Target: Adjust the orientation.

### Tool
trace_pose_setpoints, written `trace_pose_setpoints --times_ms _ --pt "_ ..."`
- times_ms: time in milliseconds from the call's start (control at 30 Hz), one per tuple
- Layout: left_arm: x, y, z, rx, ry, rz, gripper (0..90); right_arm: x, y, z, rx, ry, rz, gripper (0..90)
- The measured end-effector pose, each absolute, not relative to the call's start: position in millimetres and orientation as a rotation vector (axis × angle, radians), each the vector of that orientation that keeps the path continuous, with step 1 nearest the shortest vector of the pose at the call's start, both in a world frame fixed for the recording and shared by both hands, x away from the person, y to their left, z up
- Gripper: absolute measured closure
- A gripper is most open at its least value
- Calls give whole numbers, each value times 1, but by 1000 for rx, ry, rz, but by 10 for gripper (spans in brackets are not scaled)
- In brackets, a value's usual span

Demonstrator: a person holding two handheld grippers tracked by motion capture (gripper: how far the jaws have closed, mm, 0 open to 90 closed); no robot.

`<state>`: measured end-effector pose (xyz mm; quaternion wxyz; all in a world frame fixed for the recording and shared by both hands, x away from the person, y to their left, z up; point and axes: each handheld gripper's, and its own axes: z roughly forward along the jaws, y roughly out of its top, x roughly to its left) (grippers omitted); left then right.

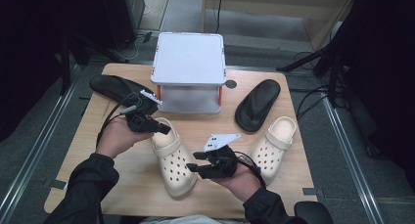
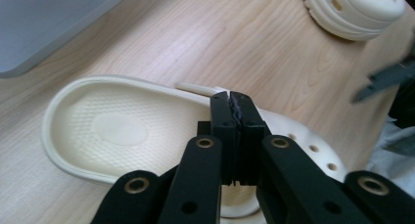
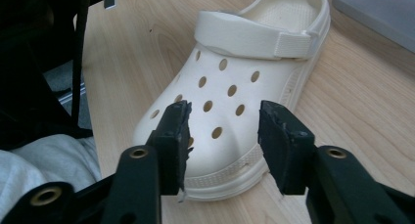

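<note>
Looking down from the high view, a cream clog [image 1: 172, 161] lies mid-table with the left gripper [image 1: 164, 129] at its heel end and the right gripper [image 1: 195, 161] just beside its toe. A second clog [image 1: 274, 145] sits to the right, near a black sandal [image 1: 257, 104]; another black sandal [image 1: 113, 86] lies at far left beside a grey stand [image 1: 188, 62]. Through the left gripper view, the jaws are pressed together over the clog's [image 2: 122, 128] strap; whether they pinch it I cannot tell. Through the right gripper view, the jaws stand apart before the clog's [image 3: 235, 82] perforated toe, not touching it.
</note>
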<state>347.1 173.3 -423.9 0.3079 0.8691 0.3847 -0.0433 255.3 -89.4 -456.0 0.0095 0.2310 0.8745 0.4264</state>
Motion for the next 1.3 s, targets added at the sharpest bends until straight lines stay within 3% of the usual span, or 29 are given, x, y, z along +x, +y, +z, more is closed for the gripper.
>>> trace_pose_setpoints --times_ms 267,400,533,1000,1300 --pt "376 175 -428 2323 965 -56 900 245 -80 -458 743 2747 1335 716" --pt "390 173 -432 2346 916 2 900 239 -71 -462 751 2773 1345 831" --pt "404 177 -442 2330 913 -31 900 229 -60 -470 750 2777 1334 891" --pt "421 171 -470 2399 910 10 900 200 -29 -491 725 2848 1281 888" --pt "419 164 -477 2437 889 41 898 200 -25 -497 703 2871 1225 893"
